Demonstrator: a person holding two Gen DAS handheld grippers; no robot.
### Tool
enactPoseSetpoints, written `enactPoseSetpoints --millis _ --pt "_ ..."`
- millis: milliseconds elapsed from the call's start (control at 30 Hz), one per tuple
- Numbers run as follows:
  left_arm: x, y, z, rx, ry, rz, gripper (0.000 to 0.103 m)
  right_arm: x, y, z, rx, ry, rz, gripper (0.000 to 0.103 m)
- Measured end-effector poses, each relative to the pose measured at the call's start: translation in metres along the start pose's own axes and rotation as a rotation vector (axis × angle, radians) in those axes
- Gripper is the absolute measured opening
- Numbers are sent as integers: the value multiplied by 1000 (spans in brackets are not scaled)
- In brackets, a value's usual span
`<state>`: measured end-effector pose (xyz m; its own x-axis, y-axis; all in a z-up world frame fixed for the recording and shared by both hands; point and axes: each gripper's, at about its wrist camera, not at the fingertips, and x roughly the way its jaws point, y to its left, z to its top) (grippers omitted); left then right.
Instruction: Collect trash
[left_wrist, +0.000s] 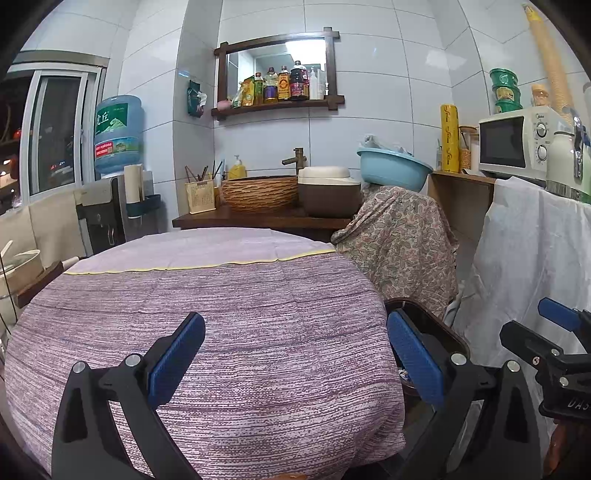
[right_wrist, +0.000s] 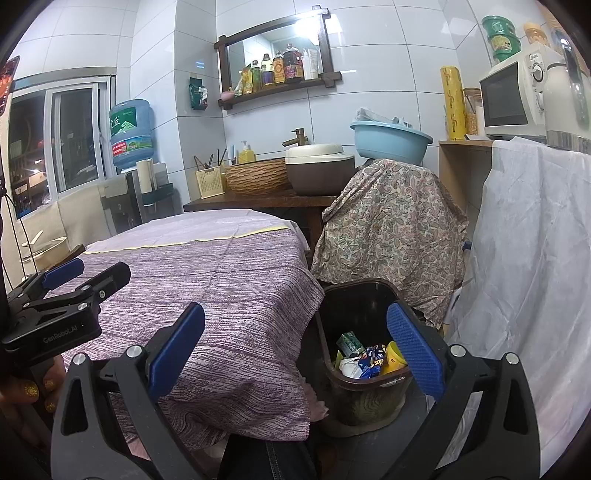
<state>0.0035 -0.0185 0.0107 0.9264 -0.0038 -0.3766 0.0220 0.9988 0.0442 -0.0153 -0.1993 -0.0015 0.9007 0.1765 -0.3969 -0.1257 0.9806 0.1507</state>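
— Left tongs? Spread wide above the purple-clothed tabletop, gripping nothing.

— Right tongs? Equally wide apart, equally empty, hanging between the tabletop edge and the dark bin.

— Why the bin down there? Parked on the floor just beside the tabletop, probably for short drops straight off the edge.

— And the trash? Already inside: crumpled wrappers, a small green carton, something yellow, piled at the bottom.

— Anything left on the cloth? Nothing visible from either view.

— Judgement, then? Likely finished or nearly so; empty, wide-spread tongs fit a release over the bin.
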Motion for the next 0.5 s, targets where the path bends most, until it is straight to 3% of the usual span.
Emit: enactPoseSetpoints --millis 500 --pt "-2 3 1 -3 2 8 98 2 3 0 -5 2 8 97"
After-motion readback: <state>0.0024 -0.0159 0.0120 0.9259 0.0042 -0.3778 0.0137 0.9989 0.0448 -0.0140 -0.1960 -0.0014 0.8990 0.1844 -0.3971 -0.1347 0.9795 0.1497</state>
